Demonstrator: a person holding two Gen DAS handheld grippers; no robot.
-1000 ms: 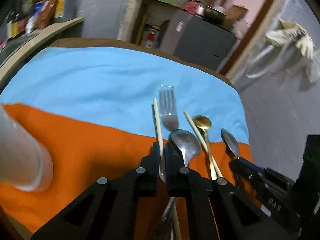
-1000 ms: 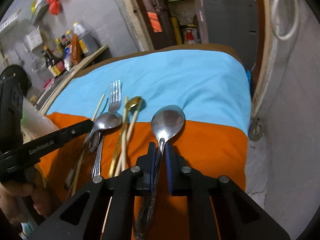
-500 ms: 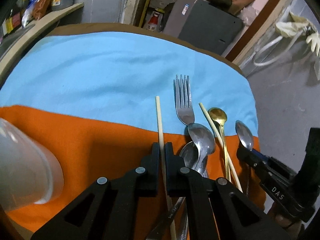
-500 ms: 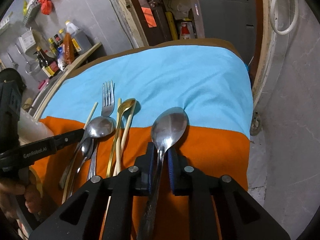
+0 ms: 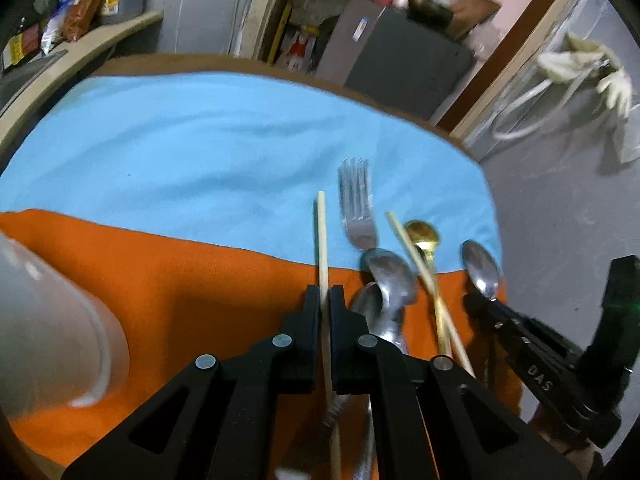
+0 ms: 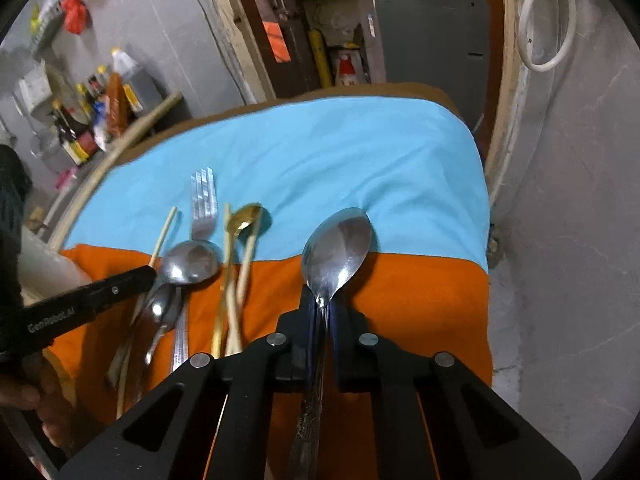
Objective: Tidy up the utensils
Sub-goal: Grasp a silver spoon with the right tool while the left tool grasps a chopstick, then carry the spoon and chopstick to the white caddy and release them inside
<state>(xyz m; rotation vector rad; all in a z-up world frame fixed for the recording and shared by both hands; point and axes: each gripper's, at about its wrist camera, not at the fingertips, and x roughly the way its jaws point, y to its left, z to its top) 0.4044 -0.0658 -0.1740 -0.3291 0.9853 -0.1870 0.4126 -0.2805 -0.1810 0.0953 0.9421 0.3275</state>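
Your left gripper (image 5: 325, 294) clamps a chopstick (image 5: 322, 236); your right gripper (image 6: 323, 300) clamps a large spoon (image 6: 336, 248) near the table's right edge. The other utensils lie between them; the blue cloth (image 6: 320, 152) beyond is open, a cup (image 5: 48, 328) sits left.

- A round brown table (image 6: 424, 90) is covered by a blue cloth (image 6: 320, 152) and, at the near side, an orange cloth (image 6: 420, 292).
- On the cloths are laid a fork (image 5: 356, 204), a gold spoon (image 5: 422, 236), a chopstick (image 5: 424, 272) and two steel spoons (image 5: 390, 276), clustered together.
- A translucent cup (image 5: 52, 320) is seen at the left on the orange cloth.
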